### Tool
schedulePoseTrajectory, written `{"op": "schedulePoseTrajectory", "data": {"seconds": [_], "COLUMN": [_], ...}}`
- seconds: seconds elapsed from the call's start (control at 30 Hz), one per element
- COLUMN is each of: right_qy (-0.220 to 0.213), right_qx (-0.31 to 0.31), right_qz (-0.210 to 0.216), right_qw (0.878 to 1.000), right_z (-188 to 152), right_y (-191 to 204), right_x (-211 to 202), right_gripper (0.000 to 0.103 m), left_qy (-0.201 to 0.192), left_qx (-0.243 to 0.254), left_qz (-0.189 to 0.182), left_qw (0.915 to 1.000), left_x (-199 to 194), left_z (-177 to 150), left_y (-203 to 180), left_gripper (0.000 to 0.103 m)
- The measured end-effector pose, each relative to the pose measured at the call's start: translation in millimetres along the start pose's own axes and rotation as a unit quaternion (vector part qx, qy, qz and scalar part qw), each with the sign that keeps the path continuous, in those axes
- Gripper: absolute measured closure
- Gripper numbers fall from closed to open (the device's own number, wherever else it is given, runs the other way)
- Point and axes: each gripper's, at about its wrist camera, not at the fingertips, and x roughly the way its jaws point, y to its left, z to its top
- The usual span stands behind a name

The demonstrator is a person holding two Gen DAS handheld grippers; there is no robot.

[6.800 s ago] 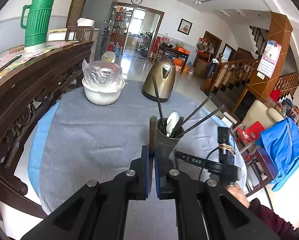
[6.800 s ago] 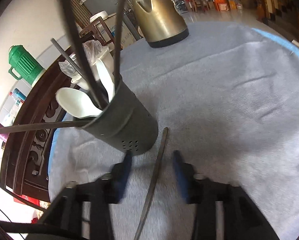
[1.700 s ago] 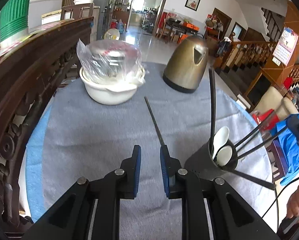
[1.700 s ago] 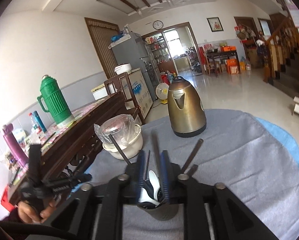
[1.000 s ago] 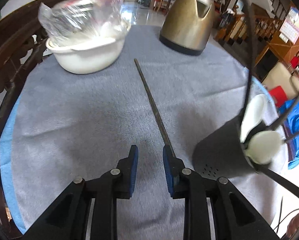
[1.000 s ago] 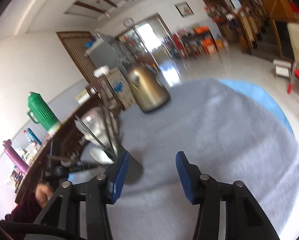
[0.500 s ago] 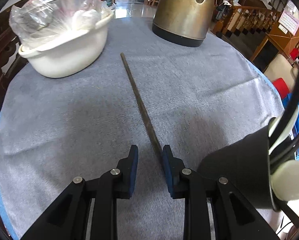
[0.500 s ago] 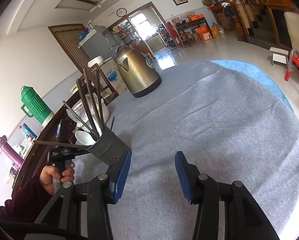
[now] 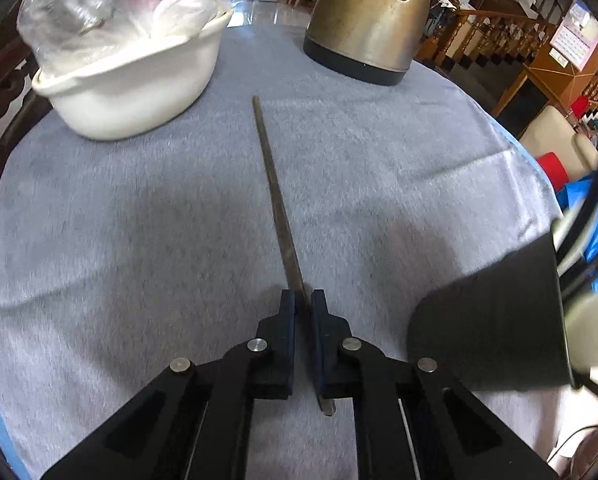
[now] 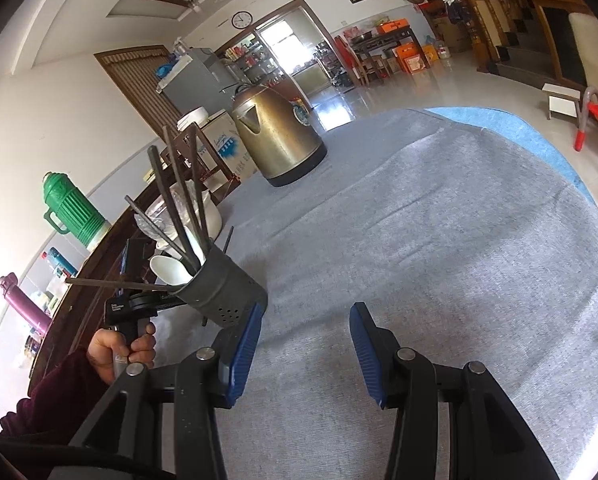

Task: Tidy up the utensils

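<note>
Your left gripper (image 9: 303,300) is clamped on the near end of the chopstick (image 9: 273,184), which lies on the grey cloth (image 9: 99,220) just left of the utensil holder (image 9: 491,320), pointing away between bowl (image 9: 139,76) and kettle (image 9: 371,20). Your right gripper (image 10: 305,320) stands spread and empty, its left finger beside the holder.

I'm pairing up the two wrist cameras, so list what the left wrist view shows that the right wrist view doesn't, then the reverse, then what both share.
Only the left wrist view: the left gripper with its jaws shut on the chopstick, whose full length lies on the cloth, and the white bowl in clear sight.

Only the right wrist view: the right gripper, jaws open and empty, the hand, the green thermos and the wall clock.

Both: the brass kettle, the dark utensil holder and the grey cloth.
</note>
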Motion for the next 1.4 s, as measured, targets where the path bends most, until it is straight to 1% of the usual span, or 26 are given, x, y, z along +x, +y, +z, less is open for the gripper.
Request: {"op": "schedulePoseTrajectory", "data": {"seconds": [0.13, 0.23, 0.4, 0.53, 0.67, 0.77, 0.83, 0.9, 0.93, 1.03, 1.13, 1.2, 1.23, 1.27, 1.33, 1.4], "right_qy": [0.000, 0.002, 0.000, 0.003, 0.004, 0.008, 0.010, 0.011, 0.010, 0.013, 0.015, 0.009, 0.006, 0.003, -0.004, -0.007], "right_qx": [-0.002, 0.002, -0.008, -0.012, -0.018, -0.026, -0.030, -0.034, -0.036, -0.038, -0.041, -0.046, -0.047, -0.047, -0.043, -0.038], "right_qz": [0.003, 0.008, 0.017, 0.024, 0.031, 0.035, 0.036, 0.038, 0.039, 0.042, 0.042, 0.041, 0.040, 0.038, 0.032, 0.027], "right_qw": [1.000, 1.000, 1.000, 1.000, 0.999, 0.999, 0.999, 0.999, 0.999, 0.998, 0.998, 0.998, 0.998, 0.998, 0.999, 0.999], "right_z": [-1.9, -3.3, -6.0, -9.5, -14.2, -18.4, -20.9, -22.7, -23.6, -25.9, -28.4, -28.8, -28.3, -27.5, -25.3, -23.3], "right_y": [4.1, 6.2, 18.8, 27.3, 35.4, 43.3, 47.2, 50.7, 52.6, 57.1, 61.5, 63.5, 63.7, 63.0, 58.9, 54.7], "right_x": [-1.5, -2.2, -7.1, -9.1, -11.0, -11.2, -11.4, -12.4, -13.1, -13.0, -14.8, -20.7, -23.4, -26.2, -34.0, -38.2], "right_gripper": [0.054, 0.054, 0.054, 0.054, 0.054, 0.054, 0.054, 0.054, 0.054, 0.054, 0.054, 0.054, 0.054, 0.054, 0.053, 0.053], "left_qy": [0.011, 0.016, 0.009, 0.008, 0.018, 0.035, 0.046, 0.047, 0.043, 0.038, 0.045, 0.050, 0.052, 0.051, 0.046, 0.025], "left_qx": [-0.002, -0.014, -0.012, 0.006, 0.029, 0.052, 0.068, 0.085, 0.106, 0.158, 0.222, 0.253, 0.278, 0.288, 0.300, 0.305], "left_qz": [-0.011, -0.019, -0.030, -0.032, -0.036, -0.039, -0.049, -0.051, -0.049, -0.050, -0.056, -0.064, -0.058, -0.045, -0.017, 0.031], "left_qw": [0.9999, 0.9996, 0.9994, 0.9994, 0.9987, 0.9973, 0.9954, 0.9940, 0.9922, 0.9854, 0.9725, 0.9639, 0.9575, 0.9551, 0.9525, 0.9516], "left_x": [-9.0, -18.9, -45.4, -71.8, -92.3, -100.8, -110.5, -117.5, -122.8, -125.9, -119.6, -114.9, -110.7, -106.8, -100.7, -99.7], "left_z": [-18.4, -33.7, -63.5, -96.8, -137.7, -168.4, -192.2, -207.1, -216.8, -230.5, -235.8, -234.9, -234.7, -231.9, -222.6, -204.4], "left_y": [4.1, 7.8, 8.8, 6.3, -0.5, -14.9, -26.2, -35.3, -44.0, -62.1, -86.1, -96.4, -104.2, -105.9, -103.5, -93.2], "left_gripper": [0.096, 0.097, 0.097, 0.098, 0.098, 0.098, 0.098, 0.098, 0.098, 0.098, 0.097, 0.097, 0.097, 0.097, 0.097, 0.097]}}
